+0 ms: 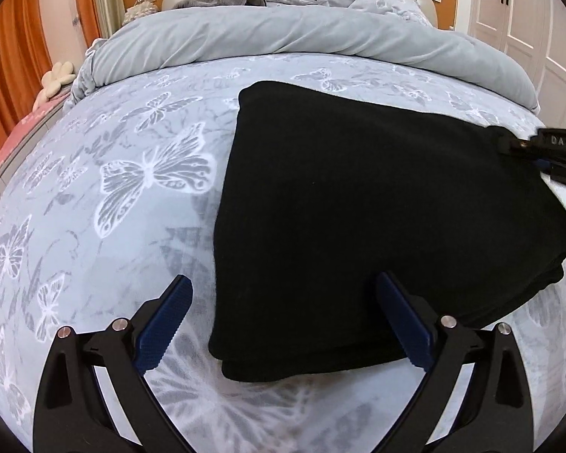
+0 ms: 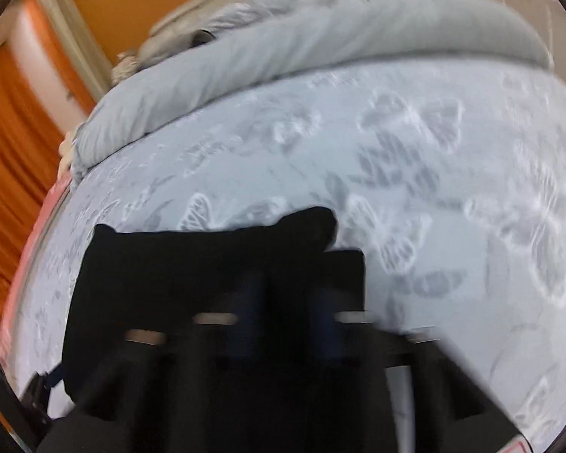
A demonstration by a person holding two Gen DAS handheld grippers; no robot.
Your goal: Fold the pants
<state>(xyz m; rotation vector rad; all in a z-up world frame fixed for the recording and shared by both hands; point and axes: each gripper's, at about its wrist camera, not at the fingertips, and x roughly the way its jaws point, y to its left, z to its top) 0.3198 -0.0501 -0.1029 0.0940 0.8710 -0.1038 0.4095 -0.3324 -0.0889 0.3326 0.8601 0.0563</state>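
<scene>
Folded black fleece pants (image 1: 358,207) sit between the spread-open left gripper (image 1: 283,324); right gripper (image 1: 524,147) pinches their far corner.

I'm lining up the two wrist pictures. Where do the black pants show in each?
Left wrist view: the folded pants fill the centre and right, lying on the butterfly bedspread.
Right wrist view: the pants sit lower left, blurred, just beyond the fingers.
Shared landmark: the rolled grey duvet across the bed, also seen at.
</scene>
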